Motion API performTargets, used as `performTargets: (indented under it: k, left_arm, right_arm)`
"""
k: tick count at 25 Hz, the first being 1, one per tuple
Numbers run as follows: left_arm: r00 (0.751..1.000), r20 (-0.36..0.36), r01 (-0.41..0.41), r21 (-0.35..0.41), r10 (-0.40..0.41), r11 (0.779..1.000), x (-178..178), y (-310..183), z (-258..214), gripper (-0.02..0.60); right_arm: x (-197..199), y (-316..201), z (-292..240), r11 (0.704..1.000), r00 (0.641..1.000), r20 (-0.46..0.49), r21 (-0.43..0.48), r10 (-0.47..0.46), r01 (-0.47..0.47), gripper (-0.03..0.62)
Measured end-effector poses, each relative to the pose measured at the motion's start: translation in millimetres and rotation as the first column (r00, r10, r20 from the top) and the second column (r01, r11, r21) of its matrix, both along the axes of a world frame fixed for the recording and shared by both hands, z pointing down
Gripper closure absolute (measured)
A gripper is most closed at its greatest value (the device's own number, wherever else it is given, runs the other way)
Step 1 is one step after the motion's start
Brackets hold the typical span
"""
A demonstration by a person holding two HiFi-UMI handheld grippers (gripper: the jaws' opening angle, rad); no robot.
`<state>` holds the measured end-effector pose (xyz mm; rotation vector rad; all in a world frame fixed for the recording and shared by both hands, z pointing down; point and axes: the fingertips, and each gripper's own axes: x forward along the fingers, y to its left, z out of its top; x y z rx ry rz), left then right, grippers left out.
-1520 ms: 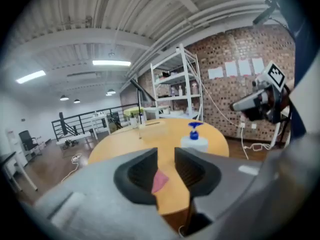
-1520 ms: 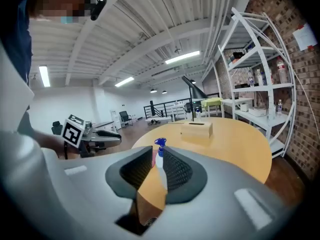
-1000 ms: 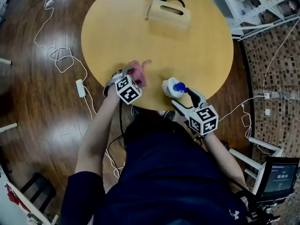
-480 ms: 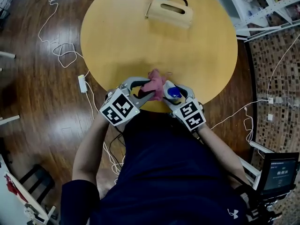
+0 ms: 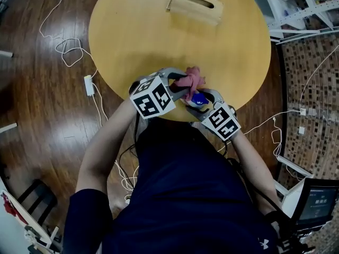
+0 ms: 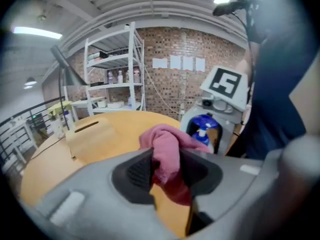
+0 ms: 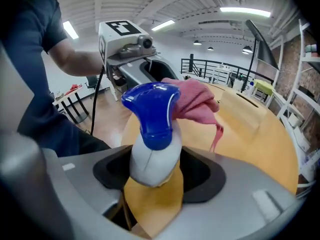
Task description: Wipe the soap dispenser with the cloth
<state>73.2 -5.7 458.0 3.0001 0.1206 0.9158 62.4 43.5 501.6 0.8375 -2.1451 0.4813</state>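
**Cloth meets dispenser: the wipe can begin**

The round, pale wooden table (image 5: 159,30) and the slotted wooden box (image 5: 196,7) at its far side sit as they did a second ago; what has changed is all at the near edge. A second ago the left gripper (image 5: 183,84) was down on the tabletop, well to the left of the bottle. It has since come up and across, and its jaws are clamped on a bunched fold of the pink terry cloth (image 6: 167,154) (the pads bite it squarely). The right gripper (image 5: 205,97), which stood wide beside the bottle, is closing its jaws on the white plastic soap dispenser with the blue pump head (image 7: 152,139), with the pads at its flanks.

The soap dispenser stands at the table's near rim, with the cloth now draped against its pump head. By my reading, fetching and bracing are done and rubbing has only started.
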Motion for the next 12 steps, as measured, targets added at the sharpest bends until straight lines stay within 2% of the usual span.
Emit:
performTargets:
  k: [3,4,6,8,9,11,12]
  left_arm:
    - [0.986,0.049,0.158,0.005,-0.159,0.987,2,-32,16,0.446]
    - [0.979,0.039,0.203,-0.014,-0.202,0.979,2,-39,15,0.446]
    - [0.966,-0.034,0.248,-0.142,-0.255,0.958,-2,-39,-6,0.446]
    - [0.973,-0.086,0.187,-0.263,-0.216,0.947,-3,-20,-30,0.445]
    - [0.983,-0.087,0.133,-0.273,-0.162,0.953,-1,-7,-34,0.445]
    - [0.998,-0.045,0.042,-0.230,-0.054,0.972,6,15,-24,0.443]
    - [0.999,-0.023,0.022,-0.209,-0.028,0.978,11,20,-16,0.443]
  right_arm:
    - [3,1,0,1.000,1.000,-0.005,0.006,0.021,-0.021,0.315]
    - [4,2,1,0.999,0.999,-0.007,0.004,0.033,-0.033,0.315]
    - [8,1,1,0.999,0.999,-0.008,-0.007,0.052,-0.052,0.315]
    - [10,1,1,0.999,0.999,-0.010,-0.012,0.053,-0.053,0.315]
    - [10,1,1,0.999,0.999,-0.013,-0.010,0.047,-0.048,0.315]
    - [10,3,0,1.000,0.999,-0.029,0.002,0.031,-0.031,0.315]
    - [11,4,1,0.999,0.999,-0.039,0.007,0.032,-0.032,0.315]
